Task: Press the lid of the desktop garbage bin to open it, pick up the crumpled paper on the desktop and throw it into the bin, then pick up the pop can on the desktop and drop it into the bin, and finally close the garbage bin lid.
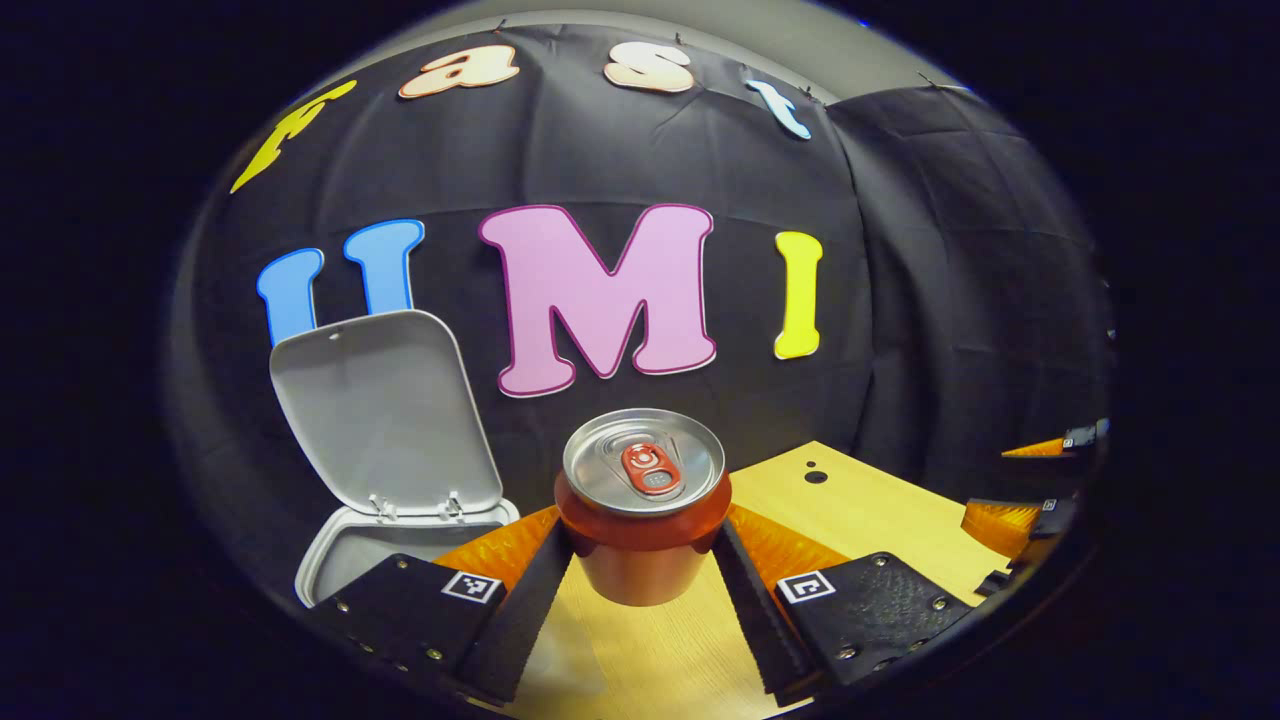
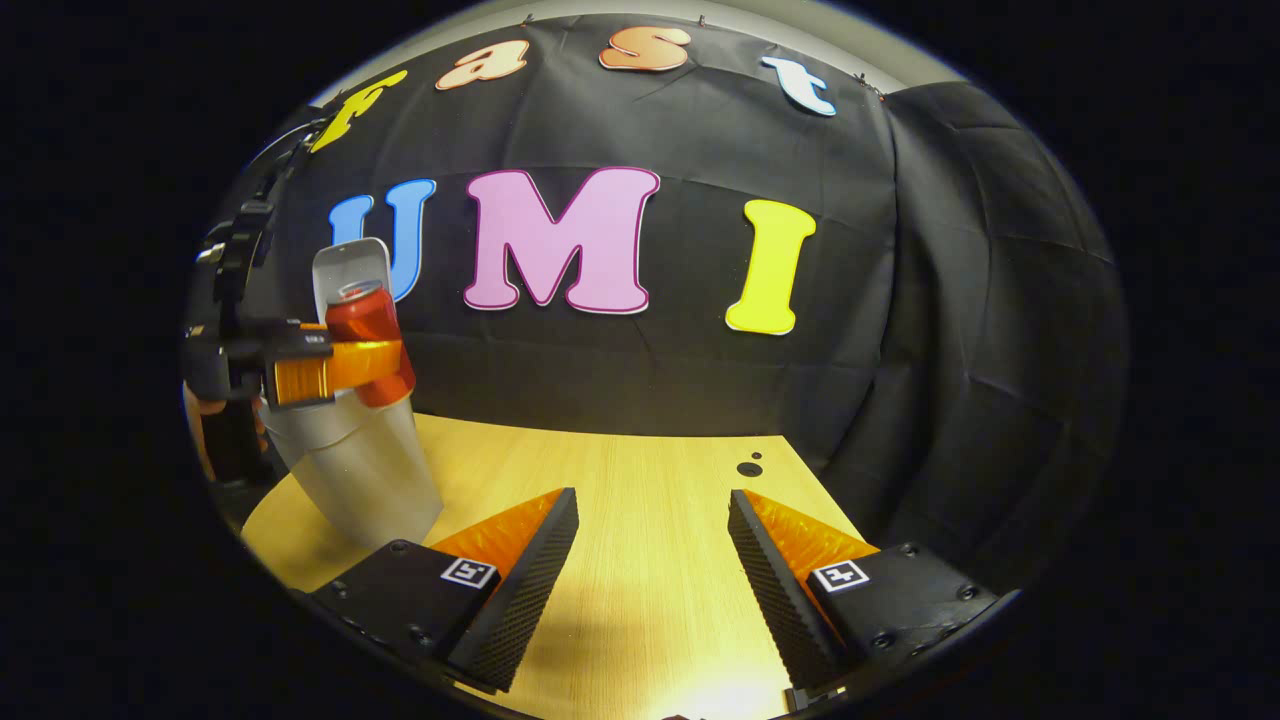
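Note:
A red pop can (image 1: 641,468) with a silver top hangs upright above the wooden table, my left gripper (image 1: 643,540) shut on its sides. The white bin (image 1: 338,552) stands just left of it, its lid (image 1: 385,410) tipped up and open. In the right gripper view the can (image 2: 368,340) sits in the left gripper (image 2: 345,368) at about the height of the bin's (image 2: 360,470) rim, in front of the raised lid (image 2: 348,265). My right gripper (image 2: 650,560) stands open low over the table, nothing between its fingers. The inside of the bin is hidden.
The light wooden table (image 2: 650,470) runs back to the black cloth wall. A small dark hole (image 2: 749,468) marks its far right part. At the far right of the left gripper view, the other gripper (image 1: 1035,505) shows. A hand holds the left gripper.

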### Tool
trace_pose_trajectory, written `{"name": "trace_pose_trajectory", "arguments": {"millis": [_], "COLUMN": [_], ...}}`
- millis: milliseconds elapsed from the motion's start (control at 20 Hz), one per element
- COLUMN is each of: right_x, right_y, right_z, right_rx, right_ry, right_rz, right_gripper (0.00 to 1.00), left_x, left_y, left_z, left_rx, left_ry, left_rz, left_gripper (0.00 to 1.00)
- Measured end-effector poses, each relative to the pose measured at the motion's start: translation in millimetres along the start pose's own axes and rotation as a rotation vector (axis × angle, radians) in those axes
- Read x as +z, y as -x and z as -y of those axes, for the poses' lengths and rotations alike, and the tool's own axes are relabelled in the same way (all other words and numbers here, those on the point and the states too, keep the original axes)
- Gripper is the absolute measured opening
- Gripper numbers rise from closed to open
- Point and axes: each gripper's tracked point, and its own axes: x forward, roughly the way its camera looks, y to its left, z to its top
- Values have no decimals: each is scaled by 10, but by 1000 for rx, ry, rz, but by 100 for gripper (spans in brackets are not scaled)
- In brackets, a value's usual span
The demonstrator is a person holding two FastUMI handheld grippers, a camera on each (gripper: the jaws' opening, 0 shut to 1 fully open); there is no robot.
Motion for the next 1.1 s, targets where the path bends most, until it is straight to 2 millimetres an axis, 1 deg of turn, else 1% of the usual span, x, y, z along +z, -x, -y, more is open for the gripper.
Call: {"name": "trace_pose_trajectory", "arguments": {"millis": [50,150,200,250,350,450,550,650,800,900,1000,1100], "right_x": [28,78,108,128,145,129,142,143,102,52,-5,-49], "right_y": [44,139,180,203,254,285,338,372,416,455,475,504], "right_z": [-27,-104,-146,-179,-264,-343,-415,-451,-423,-396,-369,-350], "right_rx": [3,14,23,28,40,53,66,71,62,53,46,40], "right_ry": [6,7,2,1,1,-3,-19,-22,-16,-21,-29,-32], "right_rz": [3,9,15,18,23,18,20,21,15,1,-13,-24], "right_gripper": [98,98,98,98,98,98,98,98,98,98,98,98], "left_x": [106,254,291,293,266,176,2,-253,-579,-680,-682,-688], "left_y": [42,138,160,193,261,301,297,270,228,225,227,214], "left_z": [-110,-360,-468,-587,-765,-940,-1134,-1319,-1538,-1609,-1630,-1589], "left_rx": [16,53,68,86,112,134,154,176,217,229,236,225], "left_ry": [8,2,-2,-4,9,40,78,123,145,123,99,91], "left_rz": [16,34,40,35,32,21,5,-40,-103,-122,-115,-115], "left_gripper": [85,85,85,85,85,85,85,85,86,86,86,86]}}
